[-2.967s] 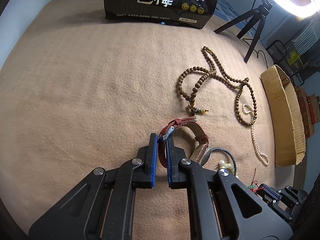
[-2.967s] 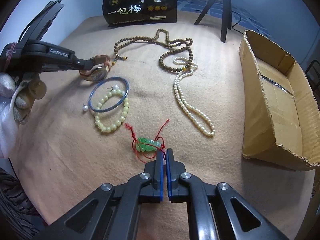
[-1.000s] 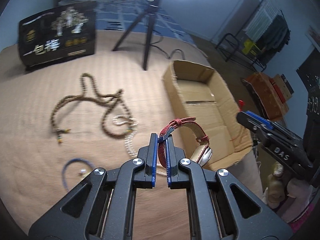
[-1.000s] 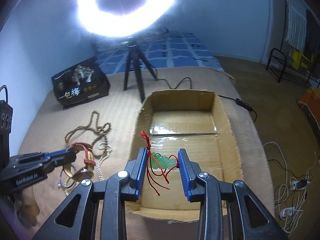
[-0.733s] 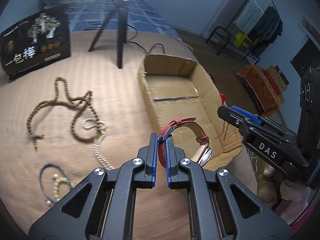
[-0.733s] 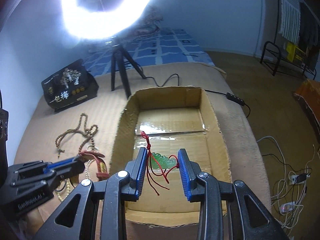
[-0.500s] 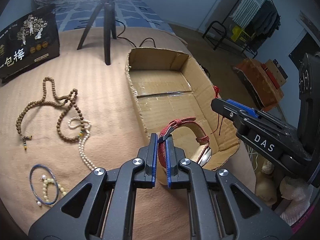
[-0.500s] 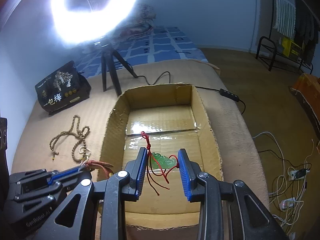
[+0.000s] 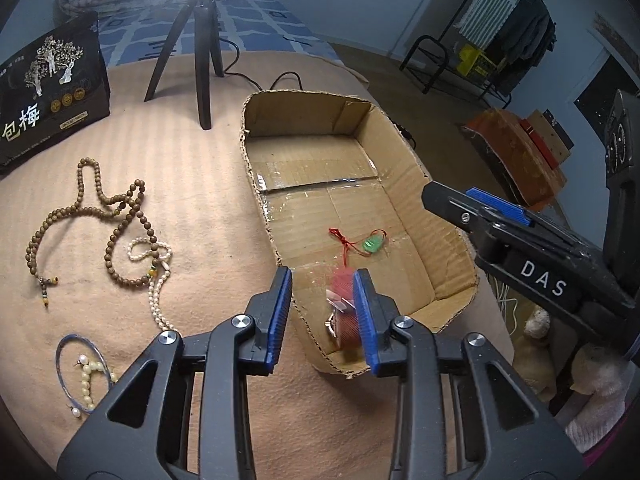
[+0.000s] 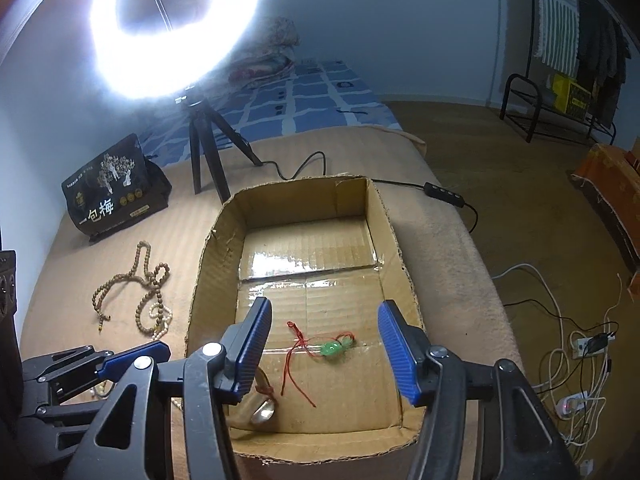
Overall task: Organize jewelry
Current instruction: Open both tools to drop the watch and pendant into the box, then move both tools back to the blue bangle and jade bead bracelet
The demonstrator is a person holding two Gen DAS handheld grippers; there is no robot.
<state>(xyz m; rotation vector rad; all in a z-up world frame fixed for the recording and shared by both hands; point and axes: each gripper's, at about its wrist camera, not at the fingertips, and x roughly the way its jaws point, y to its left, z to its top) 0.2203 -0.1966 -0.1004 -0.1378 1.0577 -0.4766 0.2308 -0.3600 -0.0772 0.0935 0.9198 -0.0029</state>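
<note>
An open cardboard box (image 9: 448,258) (image 10: 208,272) sits on the tan blanket. A green pendant on red cord (image 9: 373,243) (image 10: 331,347) lies on the box floor. A red-strapped watch (image 9: 344,312) (image 10: 262,406), blurred, is in the box's near corner, free of my fingers. My left gripper (image 9: 325,312) is open above that near corner. My right gripper (image 10: 323,350) is open wide above the pendant; it also shows in the left wrist view (image 9: 496,210). Brown bead necklaces (image 9: 116,208) (image 10: 148,292), a pearl string (image 9: 156,276) and a blue bangle with pale beads (image 9: 82,372) lie on the blanket left of the box.
A black printed bag (image 9: 44,92) (image 10: 112,192) and a ring-light tripod (image 9: 200,52) (image 10: 208,160) stand at the back of the blanket. Its cable (image 10: 440,194) runs past the box. Cords and a power strip (image 10: 580,360) lie on the floor at right.
Both grippers have opened. The watch has left my left gripper and dropped into the box's near corner. The pendant has left my right gripper and lies on the box floor.
</note>
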